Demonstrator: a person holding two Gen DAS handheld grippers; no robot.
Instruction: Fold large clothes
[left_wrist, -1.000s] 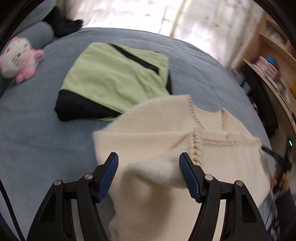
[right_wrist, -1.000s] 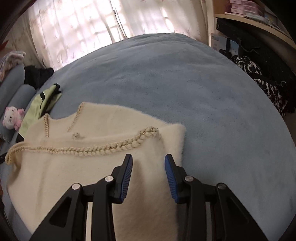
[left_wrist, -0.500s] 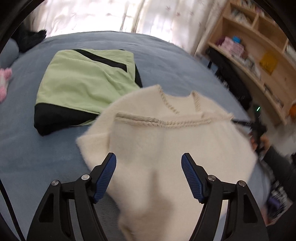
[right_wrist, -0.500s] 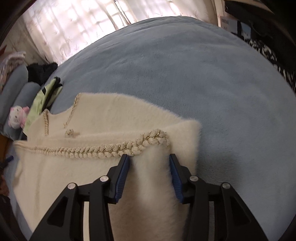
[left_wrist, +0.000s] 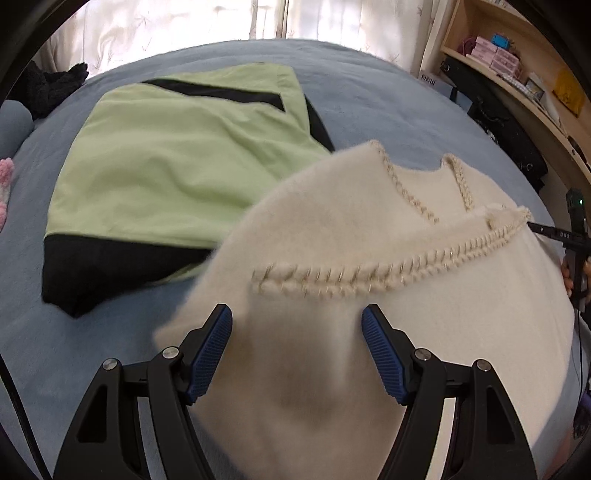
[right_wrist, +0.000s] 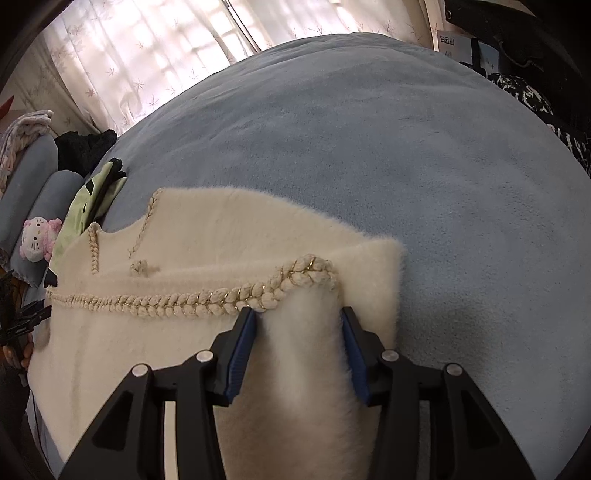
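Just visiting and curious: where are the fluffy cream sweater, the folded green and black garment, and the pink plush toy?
Fluffy cream sweater (left_wrist: 424, 325): left wrist view, its front panel.
Folded green and black garment (left_wrist: 177, 158): left wrist view, green top.
Pink plush toy (right_wrist: 37, 240): right wrist view, white face.

You have two garments on the blue bed: one cream fuzzy sweater and one folded green-and-black top. One pink plush toy, two grippers.

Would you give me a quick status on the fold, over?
Copy: right gripper, jaws clamped on cream sweater fold; left gripper astride it, jaws open. Sweater lies on blue bed. Folded green garment close beside, near left gripper.
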